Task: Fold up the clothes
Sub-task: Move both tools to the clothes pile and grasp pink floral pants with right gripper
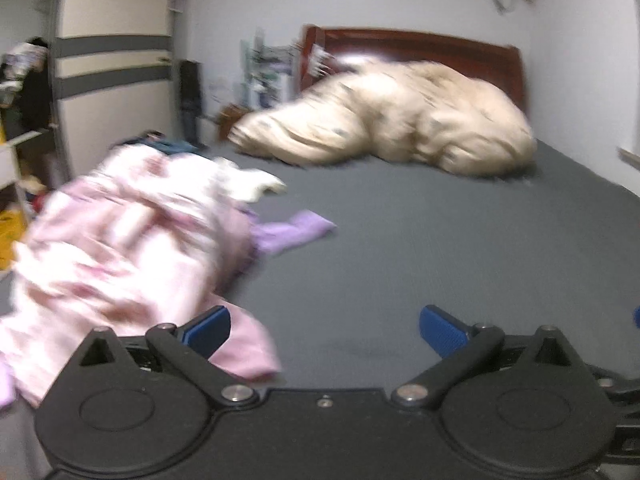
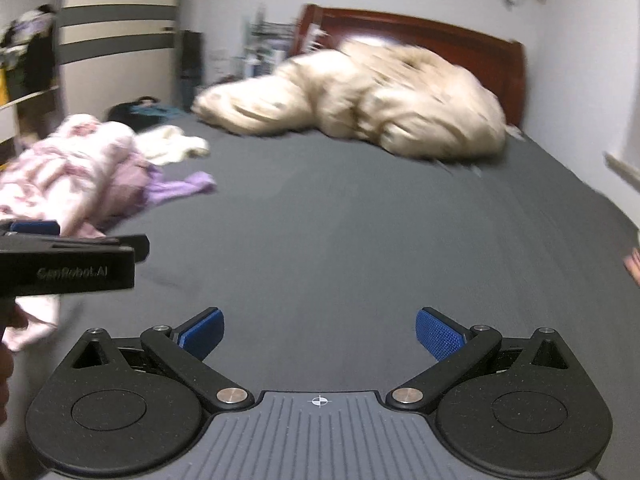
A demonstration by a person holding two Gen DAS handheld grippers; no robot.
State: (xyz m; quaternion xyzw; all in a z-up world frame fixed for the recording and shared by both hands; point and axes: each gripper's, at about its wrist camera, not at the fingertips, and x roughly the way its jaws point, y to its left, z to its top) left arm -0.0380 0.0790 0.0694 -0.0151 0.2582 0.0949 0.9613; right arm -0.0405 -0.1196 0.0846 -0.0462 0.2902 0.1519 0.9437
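A heap of pink patterned clothes [image 1: 120,240] lies crumpled on the left of the grey bed sheet [image 1: 420,260], with a lilac garment [image 1: 292,232] and a cream one [image 1: 256,182] poking out beside it. My left gripper [image 1: 324,330] is open, its left blue pad just over the pink heap's near edge and holding nothing. In the right wrist view the same pink heap [image 2: 68,168] sits far left. My right gripper [image 2: 320,332] stands open above bare sheet [image 2: 360,240]. The left gripper's black body [image 2: 68,260] shows from the side at the left. Both views are blurred.
A bunched beige duvet [image 1: 400,116] fills the head of the bed before a red-brown headboard [image 1: 420,46]. A dark garment [image 2: 136,112] lies at the bed's far left edge. A wardrobe [image 1: 116,60] and shelves stand left. A white wall runs along the right.
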